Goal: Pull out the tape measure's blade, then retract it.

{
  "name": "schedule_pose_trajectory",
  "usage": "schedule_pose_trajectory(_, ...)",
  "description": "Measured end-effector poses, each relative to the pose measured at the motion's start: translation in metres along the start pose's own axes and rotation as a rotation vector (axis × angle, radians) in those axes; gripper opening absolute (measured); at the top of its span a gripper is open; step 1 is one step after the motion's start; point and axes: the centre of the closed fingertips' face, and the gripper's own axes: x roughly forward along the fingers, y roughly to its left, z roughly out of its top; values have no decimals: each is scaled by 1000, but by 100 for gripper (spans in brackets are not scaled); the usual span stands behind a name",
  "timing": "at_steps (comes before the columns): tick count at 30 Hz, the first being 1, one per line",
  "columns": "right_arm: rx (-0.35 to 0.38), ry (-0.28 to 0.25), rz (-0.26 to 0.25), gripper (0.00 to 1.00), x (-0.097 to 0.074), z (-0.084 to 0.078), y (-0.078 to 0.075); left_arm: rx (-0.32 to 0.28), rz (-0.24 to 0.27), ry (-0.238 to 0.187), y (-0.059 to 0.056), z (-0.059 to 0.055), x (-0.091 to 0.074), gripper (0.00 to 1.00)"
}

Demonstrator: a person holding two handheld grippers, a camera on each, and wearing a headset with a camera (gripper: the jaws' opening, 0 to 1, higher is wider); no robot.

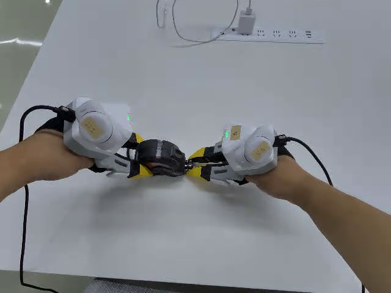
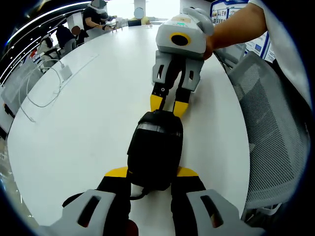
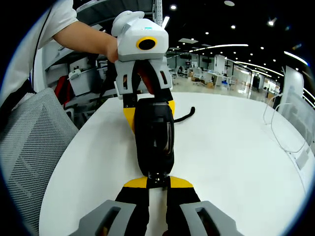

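A black tape measure (image 1: 160,157) lies on the white table (image 1: 256,91) between the two grippers. My left gripper (image 1: 142,156) is shut on the tape measure's case (image 2: 155,150), with its yellow-tipped jaws on either side. From the opposite side, my right gripper (image 1: 195,163) is shut on the blade's hook end (image 3: 157,176) right at the case mouth. Hardly any blade shows outside the case (image 3: 154,132). In the left gripper view the right gripper (image 2: 169,105) meets the case's far end. In the right gripper view the left gripper (image 3: 147,110) holds the far end.
A white power strip (image 1: 269,33) with a plugged-in charger (image 1: 246,23) and thin cables lies at the table's far edge. A grey mesh chair (image 2: 275,128) stands beside the table. Black cables trail from both grippers. The near table edge runs just below my hands.
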Motion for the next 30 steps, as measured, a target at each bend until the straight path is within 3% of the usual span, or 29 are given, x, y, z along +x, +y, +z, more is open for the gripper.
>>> schedule_pose_trajectory(11,0,10,-2,8,-4,-2,-1,-5,0,2,0,0,0,26)
schedule_pose_trajectory(30,21,46,-28,8,-32,-19,-3,-10,-5,10,0,1,1,26)
